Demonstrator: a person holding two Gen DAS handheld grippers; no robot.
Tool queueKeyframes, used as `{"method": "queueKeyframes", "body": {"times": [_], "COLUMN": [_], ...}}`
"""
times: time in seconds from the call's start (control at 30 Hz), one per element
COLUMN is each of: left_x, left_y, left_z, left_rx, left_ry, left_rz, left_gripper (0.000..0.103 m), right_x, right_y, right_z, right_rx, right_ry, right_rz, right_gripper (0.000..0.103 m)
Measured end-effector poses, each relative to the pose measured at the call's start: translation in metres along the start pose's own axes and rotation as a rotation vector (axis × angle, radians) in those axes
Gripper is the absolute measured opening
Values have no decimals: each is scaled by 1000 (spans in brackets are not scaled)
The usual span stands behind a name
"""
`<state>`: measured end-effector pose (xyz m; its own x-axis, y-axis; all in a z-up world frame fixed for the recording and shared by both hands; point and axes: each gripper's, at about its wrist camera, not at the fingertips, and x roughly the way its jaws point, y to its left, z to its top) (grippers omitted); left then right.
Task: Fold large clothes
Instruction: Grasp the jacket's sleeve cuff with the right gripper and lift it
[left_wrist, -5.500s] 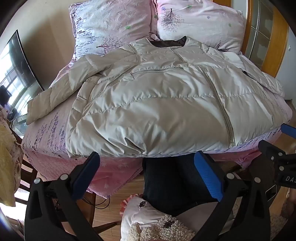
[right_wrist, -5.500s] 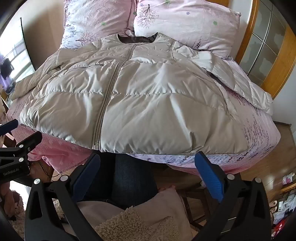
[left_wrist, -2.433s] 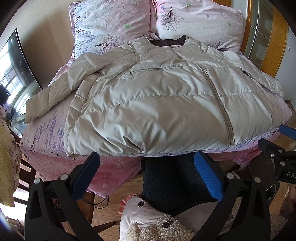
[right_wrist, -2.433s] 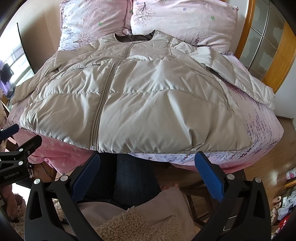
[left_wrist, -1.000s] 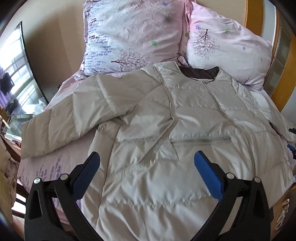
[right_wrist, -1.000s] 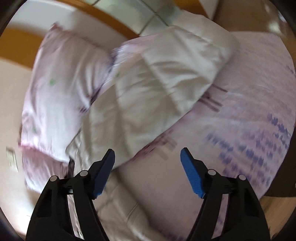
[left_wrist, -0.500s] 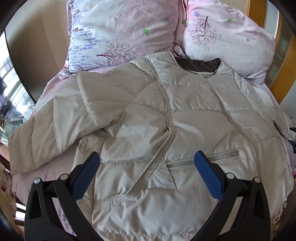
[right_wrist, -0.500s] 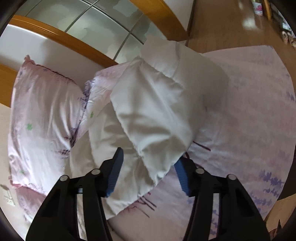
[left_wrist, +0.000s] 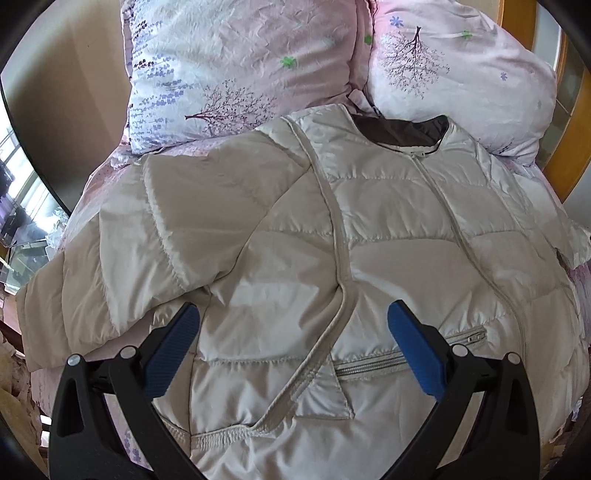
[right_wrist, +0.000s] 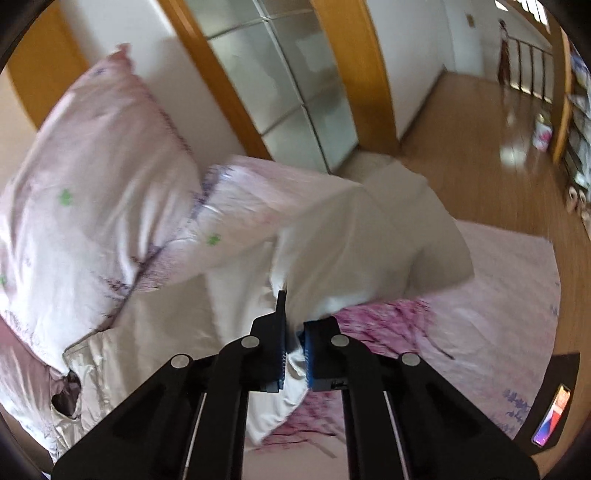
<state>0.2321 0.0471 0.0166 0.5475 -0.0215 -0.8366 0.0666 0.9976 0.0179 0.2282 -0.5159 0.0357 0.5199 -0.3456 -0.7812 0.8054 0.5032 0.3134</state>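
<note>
**A:** Where's the jacket (left_wrist: 332, 266), and which step are you on?

**B:** It lies front-up across the bed (right_wrist: 498, 295), filling the middle of the left wrist view, collar at upper centre against the two pillows (left_wrist: 236, 66). You're on the first fold, as I judge it: bringing a sleeve in over the body.

**A:** What are the tongs doing?

**B:** Your right gripper (right_wrist: 294, 354) is pressed together on the right sleeve (right_wrist: 351, 251), pinching the white fabric at lower centre of its view, the sleeve bunched and lifted off the sheet. Your left gripper (left_wrist: 293, 347) is spread wide and holds nothing; it hangs over the chest, near the pocket zipper (left_wrist: 406, 356) at lower right.

**A:** And next?

**B:** Carry that sleeve across onto the chest and lay it flat. The padding is puffy and slick, so you'll likely need to press it down. The left sleeve (left_wrist: 122, 266), sprawled at left centre, waits for your open gripper.
</note>
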Motion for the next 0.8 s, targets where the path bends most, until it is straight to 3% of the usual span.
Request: {"method": "queueKeyframes", "body": {"times": [0.2,0.47,0.8], "left_x": [-7,-8,-13], "left_y": [5,16,35], "left_z": [5,6,5], "left_rx": [-45,-72,-120], "left_ry": [-60,-84,-135], "left_rz": [-82,-74,-88], "left_gripper": [101,101,101], "right_x": [-20,-40,-52], "right_y": [54,126,180], "right_z": [-10,-36,-71], "right_rx": [-107,-251,-416], "right_ry": [-34,-31,-3], "right_rz": [91,238,367], "right_gripper": [7,6,6]}}
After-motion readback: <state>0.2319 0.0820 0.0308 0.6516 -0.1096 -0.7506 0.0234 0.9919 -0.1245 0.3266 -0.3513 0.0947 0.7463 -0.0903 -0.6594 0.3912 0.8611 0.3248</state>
